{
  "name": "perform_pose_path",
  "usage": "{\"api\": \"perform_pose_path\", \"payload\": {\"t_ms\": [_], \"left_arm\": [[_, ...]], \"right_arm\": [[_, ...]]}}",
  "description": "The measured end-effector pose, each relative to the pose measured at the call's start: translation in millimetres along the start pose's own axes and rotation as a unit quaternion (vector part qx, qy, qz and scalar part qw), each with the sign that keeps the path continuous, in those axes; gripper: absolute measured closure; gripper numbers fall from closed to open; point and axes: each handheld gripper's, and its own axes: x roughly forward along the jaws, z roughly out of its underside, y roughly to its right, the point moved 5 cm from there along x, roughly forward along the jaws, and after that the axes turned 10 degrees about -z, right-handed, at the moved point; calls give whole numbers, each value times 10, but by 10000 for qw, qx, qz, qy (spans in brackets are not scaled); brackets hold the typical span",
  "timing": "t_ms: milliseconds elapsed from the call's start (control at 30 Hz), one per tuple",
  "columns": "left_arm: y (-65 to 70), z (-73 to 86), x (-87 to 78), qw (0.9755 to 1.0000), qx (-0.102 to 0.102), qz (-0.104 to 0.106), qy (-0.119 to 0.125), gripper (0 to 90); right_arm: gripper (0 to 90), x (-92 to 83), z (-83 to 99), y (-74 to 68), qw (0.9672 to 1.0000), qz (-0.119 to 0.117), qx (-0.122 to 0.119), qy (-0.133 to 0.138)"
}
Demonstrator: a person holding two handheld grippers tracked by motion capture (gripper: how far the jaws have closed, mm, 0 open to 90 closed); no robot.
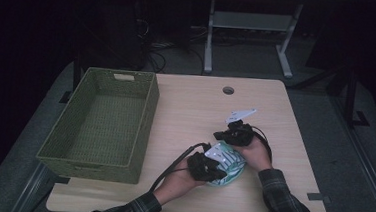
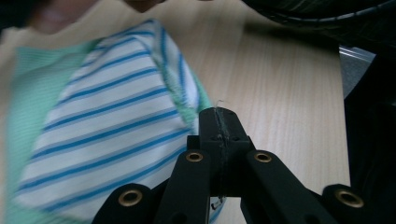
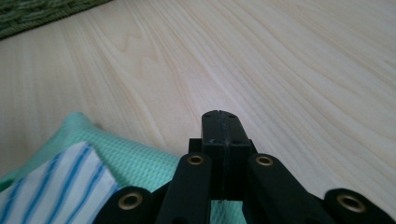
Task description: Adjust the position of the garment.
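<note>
A folded cloth point(image 1: 233, 165), white with blue stripes over mint green, lies on the wooden table point(image 1: 195, 111) near its front edge. My left gripper point(image 1: 219, 172) rests over the cloth's near side. In the left gripper view its jaws point(image 2: 218, 116) are pressed together, with the striped cloth point(image 2: 102, 130) lying to their left. My right gripper point(image 1: 220, 137) sits at the cloth's far edge. Its jaws point(image 3: 219, 119) are also shut above bare wood, and the cloth point(image 3: 70, 172) lies below and left of them. I see no fabric pinched in either pair of jaws.
A large green woven basket point(image 1: 147, 128) with nothing in it stands on the left side of the table. A round cable hole point(image 1: 228, 90) is at the far edge. Beyond the table are metal desk legs point(image 1: 209, 42) and cables on the floor.
</note>
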Motion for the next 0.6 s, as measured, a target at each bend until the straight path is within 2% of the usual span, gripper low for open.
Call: {"api": "perform_pose_path", "payload": {"t_ms": [167,300,467,567,600], "left_arm": [[79,33,121,9996,140,57,-231,896],[95,85,187,9990,164,73,-401,896],[57,141,178,9973,372,-92,-623,896],[27,165,160,9975,309,-131,-628,896],[-30,199,128,9972,276,-185,-670,897]], "right_arm": [[900,104,11,61,9998,20,58,-208],[899,150,61,95,9994,50,106,-326],[899,136,154,145,9990,68,208,-383],[899,119,192,153,9990,53,229,-387],[900,86,227,153,9989,44,269,-388]]}}
